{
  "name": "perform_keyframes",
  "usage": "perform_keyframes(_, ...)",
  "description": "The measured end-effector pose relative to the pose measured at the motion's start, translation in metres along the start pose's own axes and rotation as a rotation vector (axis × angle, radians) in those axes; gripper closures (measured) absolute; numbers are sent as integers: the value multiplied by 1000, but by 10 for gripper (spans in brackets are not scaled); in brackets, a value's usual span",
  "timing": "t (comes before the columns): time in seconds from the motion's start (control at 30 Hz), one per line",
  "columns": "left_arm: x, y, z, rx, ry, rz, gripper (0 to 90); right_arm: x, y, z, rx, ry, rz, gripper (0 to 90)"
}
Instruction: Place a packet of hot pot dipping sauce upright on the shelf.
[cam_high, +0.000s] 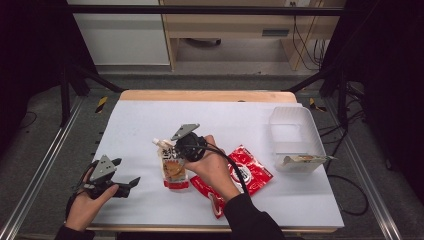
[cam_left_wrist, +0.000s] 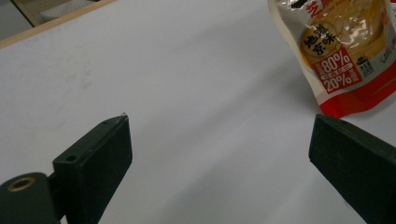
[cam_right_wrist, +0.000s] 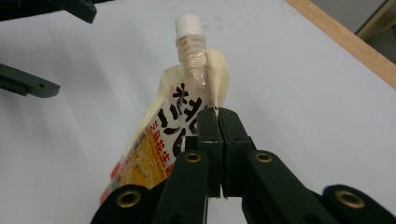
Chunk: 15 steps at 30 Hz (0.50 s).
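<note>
A cream and orange spout pouch (cam_high: 171, 168) with a white cap and a red bottom is at the middle of the white table. My right gripper (cam_high: 169, 151) is shut on the pouch's upper edge, just beside the spout. In the right gripper view the jaws (cam_right_wrist: 217, 114) pinch the pouch (cam_right_wrist: 187, 93), and the cap stands above them. My left gripper (cam_high: 127, 172) rests open near the front left of the table, with nothing in it. In the left gripper view its jaws (cam_left_wrist: 219, 140) stand wide apart, and the pouch (cam_left_wrist: 345, 51) is at the upper right beyond them.
A red flat packet (cam_high: 252, 172) lies just right of my right hand. A clear plastic bin (cam_high: 295, 125) stands at the right edge of the table with a small packet (cam_high: 302, 160) in its near end. The wooden table edge (cam_high: 205, 95) runs along the back.
</note>
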<state>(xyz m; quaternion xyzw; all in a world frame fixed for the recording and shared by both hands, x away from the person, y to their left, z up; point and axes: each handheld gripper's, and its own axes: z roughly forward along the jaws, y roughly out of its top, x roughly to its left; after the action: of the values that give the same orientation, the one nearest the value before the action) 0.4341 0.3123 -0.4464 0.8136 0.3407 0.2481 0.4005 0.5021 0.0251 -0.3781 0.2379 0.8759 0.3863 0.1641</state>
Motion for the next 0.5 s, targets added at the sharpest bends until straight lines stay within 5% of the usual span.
perform_keyframes(0.5,-1,1,-1,-3,-15,1,61,5,14,-16,-35,29,-32,900)
